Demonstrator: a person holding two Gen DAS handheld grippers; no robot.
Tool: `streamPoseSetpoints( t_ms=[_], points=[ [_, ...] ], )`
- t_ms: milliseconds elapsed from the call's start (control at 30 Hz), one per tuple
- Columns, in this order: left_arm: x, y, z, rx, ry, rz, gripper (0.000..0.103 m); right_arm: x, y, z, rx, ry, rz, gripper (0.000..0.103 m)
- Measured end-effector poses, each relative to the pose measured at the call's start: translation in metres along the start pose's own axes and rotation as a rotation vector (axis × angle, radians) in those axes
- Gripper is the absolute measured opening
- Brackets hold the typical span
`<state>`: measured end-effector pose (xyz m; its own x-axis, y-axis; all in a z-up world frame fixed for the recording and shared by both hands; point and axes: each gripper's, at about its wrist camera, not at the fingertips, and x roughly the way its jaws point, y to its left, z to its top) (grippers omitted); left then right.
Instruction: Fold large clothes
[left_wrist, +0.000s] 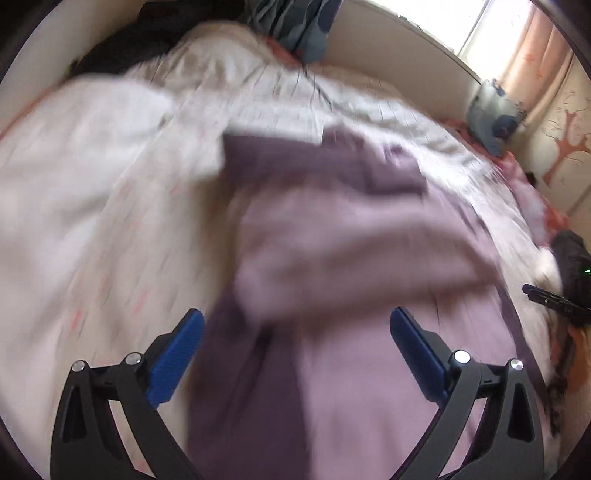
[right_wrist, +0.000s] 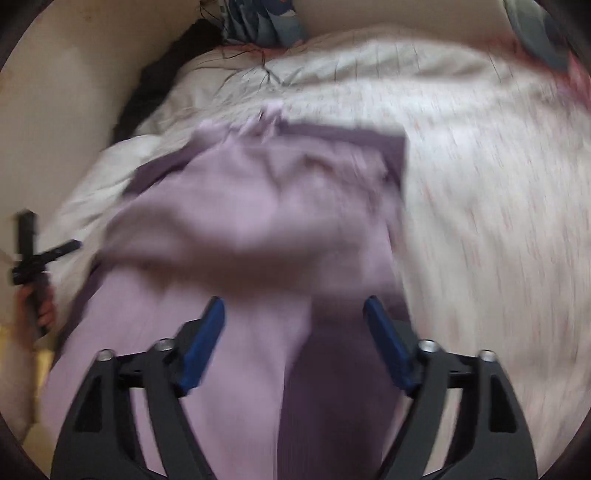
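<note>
The left gripper (left_wrist: 295, 325) stands wide open, its two blue pads (left_wrist: 175, 356) spread well apart with nothing pressed between them. It tilts downward over one lilac garment (left_wrist: 351, 240), which lies directly ahead of and beneath the fingers on the bed. The right gripper (right_wrist: 293, 314) is likewise open, its two blue pads (right_wrist: 388, 345) apart and clear of the cloth, pointing down at the same lilac garment (right_wrist: 258, 221) from the other side.

The garment shows two tones, a pale lilac face and a darker purple band (left_wrist: 236, 387) running back toward the left gripper; a similar darker strip (right_wrist: 317, 406) runs under the right gripper. Both views are blurred, so finer detail of the fabric cannot be made out.

Beyond and around the garment spreads one pale, lightly patterned quilt (left_wrist: 92, 184), also seen to the right of the right gripper (right_wrist: 480, 221). Past it, far ahead, lies one blue-patterned pillow (left_wrist: 299, 26).

In the right wrist view the person's left hand (right_wrist: 44, 306) grips the handle of the other gripper far to the left. No writing or label is readable.
</note>
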<state>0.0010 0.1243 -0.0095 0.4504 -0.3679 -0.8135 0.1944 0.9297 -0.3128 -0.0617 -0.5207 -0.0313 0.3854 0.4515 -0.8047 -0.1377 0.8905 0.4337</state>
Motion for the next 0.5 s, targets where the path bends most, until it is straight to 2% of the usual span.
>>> streamPoseSetpoints(
  t_ms=[100,167,200,233,267,333,433,500],
  points=[
    [-0.046,0.047,-0.080,-0.116,0.074,-0.087,0.097,-0.039,-0.048,-0.092,0.200,0.071,0.162,0.083],
    [-0.058,0.071,-0.121,-0.203,0.107,-0.153,0.097,-0.048,-0.072,-0.143,0.301,0.137,0.249,0.083],
    [-0.061,0.081,-0.144,-0.258,0.137,-0.198,0.097,-0.048,-0.077,-0.159,0.330,0.156,0.292,0.084],
    [-0.061,0.086,-0.159,-0.292,0.160,-0.228,0.097,-0.050,-0.078,-0.171,0.353,0.166,0.345,0.084],
    [-0.060,0.091,-0.177,-0.336,0.187,-0.290,0.097,-0.049,-0.078,-0.185,0.380,0.176,0.440,0.083],
    [-0.052,0.092,-0.200,-0.403,0.223,-0.454,0.097,-0.045,-0.069,-0.199,0.385,0.196,0.539,0.083],
    [-0.042,0.082,-0.223,-0.456,0.253,-0.630,0.097,-0.028,-0.054,-0.207,0.378,0.256,0.596,0.084],
    [-0.032,0.072,-0.230,-0.459,0.278,-0.698,0.097,-0.020,-0.045,-0.210,0.368,0.262,0.616,0.084]
  ],
)
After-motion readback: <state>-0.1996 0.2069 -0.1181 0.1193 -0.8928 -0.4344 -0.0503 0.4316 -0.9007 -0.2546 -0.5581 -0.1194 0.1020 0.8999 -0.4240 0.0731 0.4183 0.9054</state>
